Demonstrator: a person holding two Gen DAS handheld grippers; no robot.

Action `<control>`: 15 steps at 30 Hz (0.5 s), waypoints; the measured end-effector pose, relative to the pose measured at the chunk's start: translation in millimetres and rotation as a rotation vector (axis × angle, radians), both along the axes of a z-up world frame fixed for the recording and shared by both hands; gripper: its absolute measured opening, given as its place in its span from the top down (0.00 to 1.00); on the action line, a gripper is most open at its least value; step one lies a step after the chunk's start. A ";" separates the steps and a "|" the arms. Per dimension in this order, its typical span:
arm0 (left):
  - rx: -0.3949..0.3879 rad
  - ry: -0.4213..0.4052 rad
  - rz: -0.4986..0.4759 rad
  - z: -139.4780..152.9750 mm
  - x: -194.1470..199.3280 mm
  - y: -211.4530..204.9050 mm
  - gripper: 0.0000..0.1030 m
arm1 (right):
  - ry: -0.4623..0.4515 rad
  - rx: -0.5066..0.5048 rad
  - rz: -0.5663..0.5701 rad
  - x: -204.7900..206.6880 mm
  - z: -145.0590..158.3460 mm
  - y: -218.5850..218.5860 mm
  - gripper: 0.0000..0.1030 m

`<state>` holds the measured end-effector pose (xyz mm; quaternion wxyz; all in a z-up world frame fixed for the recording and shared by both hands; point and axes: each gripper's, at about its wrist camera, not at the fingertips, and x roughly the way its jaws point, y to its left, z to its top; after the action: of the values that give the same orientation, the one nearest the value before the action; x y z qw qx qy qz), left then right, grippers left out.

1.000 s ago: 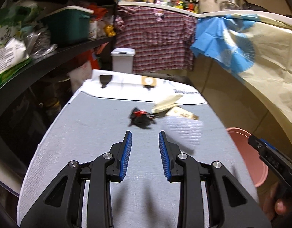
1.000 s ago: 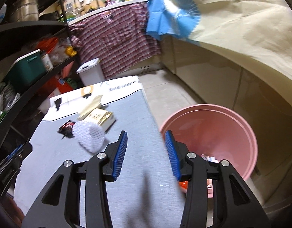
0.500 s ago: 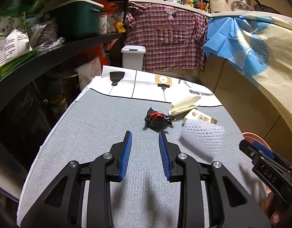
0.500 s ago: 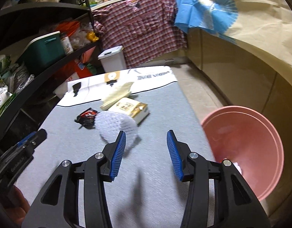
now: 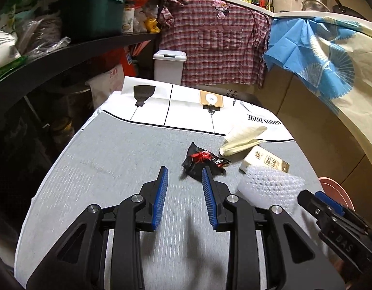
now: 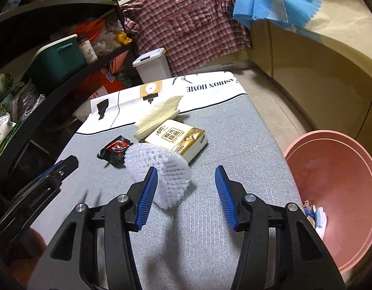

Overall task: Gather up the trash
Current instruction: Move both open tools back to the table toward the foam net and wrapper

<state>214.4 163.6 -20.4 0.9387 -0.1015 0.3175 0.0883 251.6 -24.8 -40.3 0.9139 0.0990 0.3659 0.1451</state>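
Observation:
A white foam net [image 6: 161, 166] lies on the grey table mat [image 6: 210, 241]. My right gripper [image 6: 186, 169] hovers over the net's near end, and its jaws are opening. The net sits by the left finger and the pads do not press on it. Behind the net are a gold tissue pack [image 6: 178, 137], a folded cream paper [image 6: 159, 116] and a crumpled black and red wrapper [image 6: 115, 148]. My left gripper [image 5: 184, 171] is open with nothing between its fingers. The wrapper [image 5: 202, 162] lies just beyond its right fingertip. The foam net [image 5: 270, 188] is to its right.
A pink bin [image 6: 331, 188] stands on the floor right of the table, with some scraps inside. Dark shelves [image 5: 65, 55] full of bags and a green box run along the left. A white lidded bin [image 5: 169, 67] and a hung plaid shirt stand beyond the table's far end.
Both grippers have moved forward and down toward the trash pile. The right gripper swung left, from the pink bin to over the foam net, and its jaws widened. The left gripper's opening is unchanged.

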 end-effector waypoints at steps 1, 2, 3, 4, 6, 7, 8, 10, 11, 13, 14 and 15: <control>0.000 0.005 -0.001 -1.7 3.8 0.8 0.72 | 0.001 0.003 0.006 1.6 -0.4 0.5 0.51; 0.001 0.009 -0.001 -3.1 6.8 1.6 0.72 | 0.002 0.007 0.014 3.8 -0.7 2.0 0.51; 0.001 0.014 -0.003 -4.7 10.6 2.7 0.72 | 0.003 0.009 0.020 5.7 -1.0 3.7 0.51; 0.001 0.017 -0.004 -5.7 13.4 3.8 0.72 | 0.005 0.011 0.027 7.1 -1.5 4.9 0.51; -0.003 0.022 -0.009 -7.1 19.0 6.3 0.72 | 0.009 0.010 0.041 9.9 -2.7 8.2 0.51; -0.004 0.029 -0.014 -8.0 22.4 7.2 0.72 | 0.009 0.007 0.045 10.7 -3.0 9.5 0.51; -0.005 0.035 -0.019 -9.1 25.9 7.9 0.72 | 0.010 0.005 0.050 11.7 -3.5 10.4 0.51; -0.007 0.048 -0.026 -11.5 32.4 9.8 0.72 | 0.015 0.004 0.062 14.1 -4.7 12.2 0.51; -0.009 0.055 -0.028 -13.3 35.5 10.2 0.72 | 0.016 0.005 0.065 14.3 -5.1 12.7 0.51; -0.016 0.071 -0.033 -17.2 42.3 10.9 0.72 | 0.018 0.006 0.075 15.8 -5.5 14.2 0.51; -0.021 0.080 -0.032 -19.5 45.8 11.6 0.72 | 0.019 0.004 0.079 16.0 -5.9 14.6 0.51; -0.027 0.083 -0.032 -21.0 47.9 12.5 0.72 | 0.018 0.002 0.088 16.4 -6.3 16.0 0.51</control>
<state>262.3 176.1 -41.4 0.9244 -0.1054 0.3591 0.0732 268.0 -8.8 -46.6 0.9031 0.0853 0.3781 0.1847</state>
